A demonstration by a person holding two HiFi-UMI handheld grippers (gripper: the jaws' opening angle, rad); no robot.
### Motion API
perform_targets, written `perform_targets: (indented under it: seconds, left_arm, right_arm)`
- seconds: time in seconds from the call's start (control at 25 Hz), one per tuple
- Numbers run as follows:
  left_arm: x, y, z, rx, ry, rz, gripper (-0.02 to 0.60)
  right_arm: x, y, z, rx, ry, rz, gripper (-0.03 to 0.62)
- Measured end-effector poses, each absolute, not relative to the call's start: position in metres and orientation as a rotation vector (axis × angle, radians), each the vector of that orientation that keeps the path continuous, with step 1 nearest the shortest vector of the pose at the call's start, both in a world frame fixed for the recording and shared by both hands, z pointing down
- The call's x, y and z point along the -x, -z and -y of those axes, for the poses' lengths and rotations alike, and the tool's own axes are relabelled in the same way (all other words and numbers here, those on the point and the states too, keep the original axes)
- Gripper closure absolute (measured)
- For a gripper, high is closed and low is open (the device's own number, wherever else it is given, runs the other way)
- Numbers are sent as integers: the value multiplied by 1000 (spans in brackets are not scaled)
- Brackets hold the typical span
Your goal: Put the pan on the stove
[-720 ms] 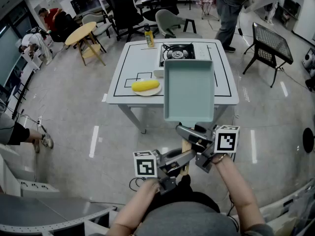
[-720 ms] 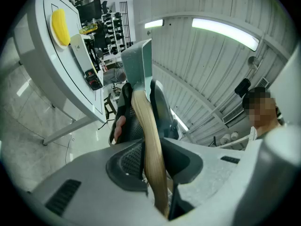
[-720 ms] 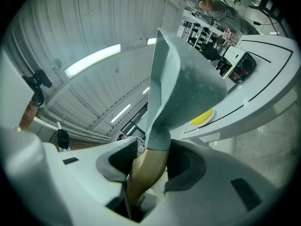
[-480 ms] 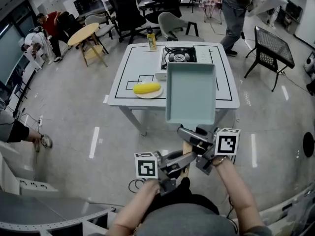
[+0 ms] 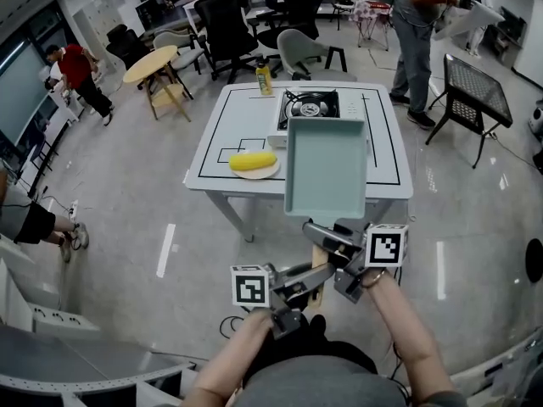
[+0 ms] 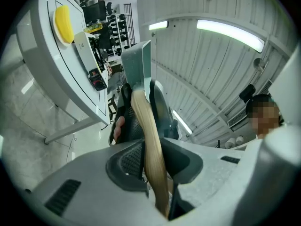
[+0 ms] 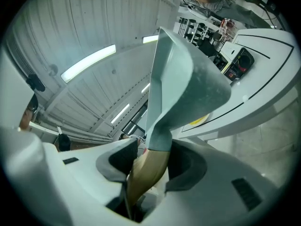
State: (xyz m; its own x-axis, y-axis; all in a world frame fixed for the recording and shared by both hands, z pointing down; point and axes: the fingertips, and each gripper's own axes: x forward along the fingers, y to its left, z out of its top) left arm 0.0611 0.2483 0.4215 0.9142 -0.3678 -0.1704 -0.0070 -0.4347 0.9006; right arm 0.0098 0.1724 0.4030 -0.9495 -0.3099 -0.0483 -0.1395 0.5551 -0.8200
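A pale teal square pan (image 5: 326, 168) with a wooden handle (image 5: 319, 257) hangs in the air in front of the white table (image 5: 233, 117). Both grippers hold that handle. My right gripper (image 5: 339, 246) is shut on it near the pan, where the handle (image 7: 146, 171) sits between the pads. My left gripper (image 5: 307, 278) is shut on the handle's lower end (image 6: 153, 154). The black portable stove (image 5: 306, 107) stands on the table's far side, beyond the pan's far edge. The pan (image 7: 181, 79) is tilted in the right gripper view.
A plate with a yellow corn cob (image 5: 253, 162) lies on the table's left part. A yellow bottle (image 5: 264, 79) stands at the far edge. Chairs (image 5: 301, 53), a round wooden table (image 5: 154, 64) and people (image 5: 417, 32) are beyond the table; a black mesh table (image 5: 477, 87) is at right.
The view has drawn slightly back and up; the pan and both grippers keep the same grip. People in the background have walked a little.
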Motion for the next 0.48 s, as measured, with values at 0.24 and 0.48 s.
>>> perform_targets:
  seconds: [0.24,0.48]
  left_arm:
    - [-55,-436,-216,-1929,402,333,495]
    - [-46,-452,-154,-1896,409,338,495]
  right_arm:
    - [-5,-414,-141,345,1414,-2577,418]
    - [5,-437,-78,351,1466,-2560,418]
